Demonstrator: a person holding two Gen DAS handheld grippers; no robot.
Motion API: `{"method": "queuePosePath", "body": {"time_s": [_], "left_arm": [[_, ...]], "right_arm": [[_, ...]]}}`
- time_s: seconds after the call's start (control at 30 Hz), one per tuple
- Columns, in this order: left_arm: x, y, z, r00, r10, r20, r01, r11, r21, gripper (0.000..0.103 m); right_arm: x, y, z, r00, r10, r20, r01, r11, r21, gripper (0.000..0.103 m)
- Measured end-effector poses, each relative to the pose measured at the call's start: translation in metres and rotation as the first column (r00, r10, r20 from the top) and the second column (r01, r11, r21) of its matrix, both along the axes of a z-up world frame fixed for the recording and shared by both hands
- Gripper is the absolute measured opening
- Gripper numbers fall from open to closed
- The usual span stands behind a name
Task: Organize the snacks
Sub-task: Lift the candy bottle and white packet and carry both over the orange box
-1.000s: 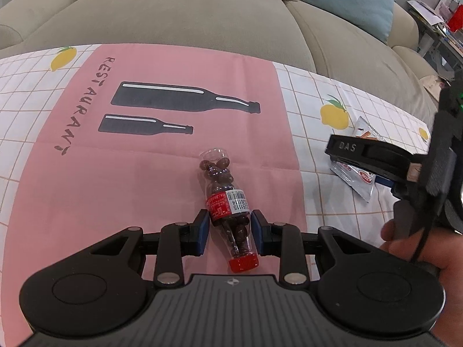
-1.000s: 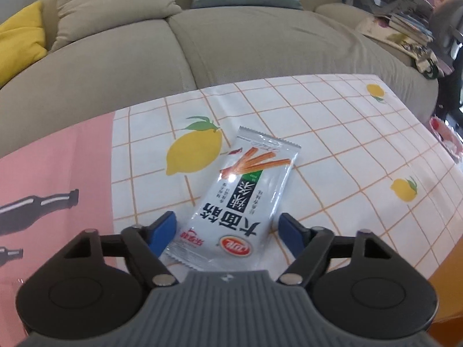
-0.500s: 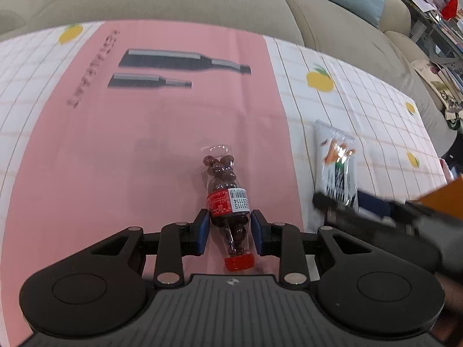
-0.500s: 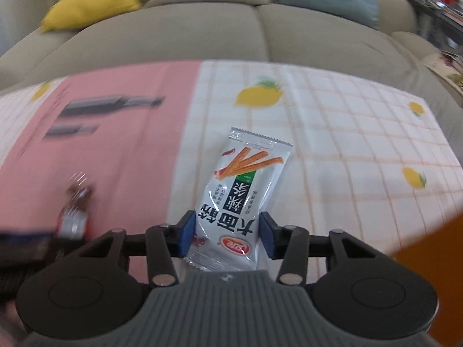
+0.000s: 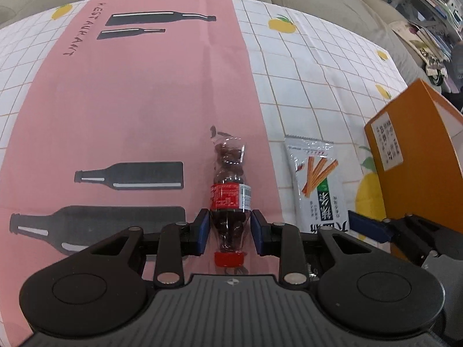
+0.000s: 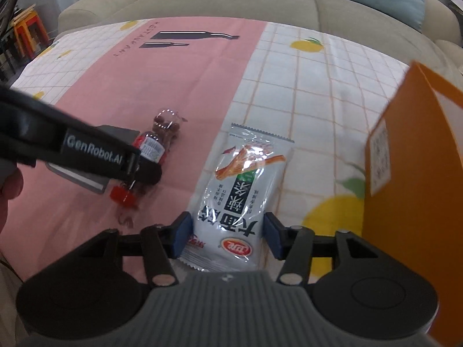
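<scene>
Snacks — two of them show, and each is in the grasp of a gripper above a table covered by a cloth (image 5: 162, 110) with a pink middle panel, white checks and printed lemons. The left gripper (image 5: 230, 232) is clenched on the lower body of a small clear bottle (image 5: 230, 193) with a red label and red cap, filled with dark brown round sweets; the bottle points away from the camera over the pink panel, and whether it touches the cloth cannot be told. Just to its right, the right gripper (image 6: 226, 238) is clamped on the near end of a silvery snack packet (image 6: 238, 185) printed with orange sticks and a dark green label, which reaches out over the checked part of the cloth. An orange cardboard box (image 5: 416, 159) stands at the right edge of the table, near the packet; it carries a white sticker on its side and its top looks open, with a pale inner wall showing. What is inside the box is hidden in both views. Judging from this, the tidying is at an early or middle stage — both snacks are picked up but neither is put away, and the box seems the likely place for them. A beige sofa (image 6: 231, 3) with cushions lies beyond the table.
</scene>
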State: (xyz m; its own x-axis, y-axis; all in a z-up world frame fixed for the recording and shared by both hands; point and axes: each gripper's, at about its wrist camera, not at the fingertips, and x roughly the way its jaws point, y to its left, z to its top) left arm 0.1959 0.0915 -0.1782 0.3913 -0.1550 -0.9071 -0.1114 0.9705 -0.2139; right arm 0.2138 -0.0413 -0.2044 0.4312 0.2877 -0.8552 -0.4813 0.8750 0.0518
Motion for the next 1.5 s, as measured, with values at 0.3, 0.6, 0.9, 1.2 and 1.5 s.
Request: {"method": "queuePosePath", "body": {"time_s": [0.3, 0.6, 0.9, 1.2, 1.5], "left_arm": [[-0.006, -0.005, -0.002, 0.996, 0.035, 0.082, -0.037, 0.999, 0.031, 0.045], [-0.01, -0.01, -0.004, 0.99, 0.008, 0.14, -0.019, 0.997, 0.079, 0.035], [-0.012, -0.012, -0.003, 0.989, 0.017, 0.146, -0.03, 0.996, 0.082, 0.034], [-0.022, -0.007, 0.007, 0.988, 0.07, 0.136, -0.075, 0.997, 0.028, 0.034], [-0.044, -0.01, 0.049, 0.976, 0.121, 0.179, -0.114, 0.992, -0.051, 0.034]], "right_arm": [[0.001, -0.003, -0.003, 0.987, -0.143, 0.078, 0.138, 0.988, 0.069, 0.075], [0.001, 0.002, -0.013, 0.976, -0.154, 0.151, 0.15, 0.988, 0.038, 0.064], [-0.005, 0.004, -0.01, 0.98, -0.106, 0.168, 0.099, 0.994, 0.047, 0.049], [-0.013, 0.005, 0.0, 0.982, -0.081, 0.17, 0.077, 0.997, 0.031, 0.046], [-0.022, -0.013, 0.041, 0.981, -0.145, 0.131, 0.133, 0.986, 0.1, 0.046]]}}
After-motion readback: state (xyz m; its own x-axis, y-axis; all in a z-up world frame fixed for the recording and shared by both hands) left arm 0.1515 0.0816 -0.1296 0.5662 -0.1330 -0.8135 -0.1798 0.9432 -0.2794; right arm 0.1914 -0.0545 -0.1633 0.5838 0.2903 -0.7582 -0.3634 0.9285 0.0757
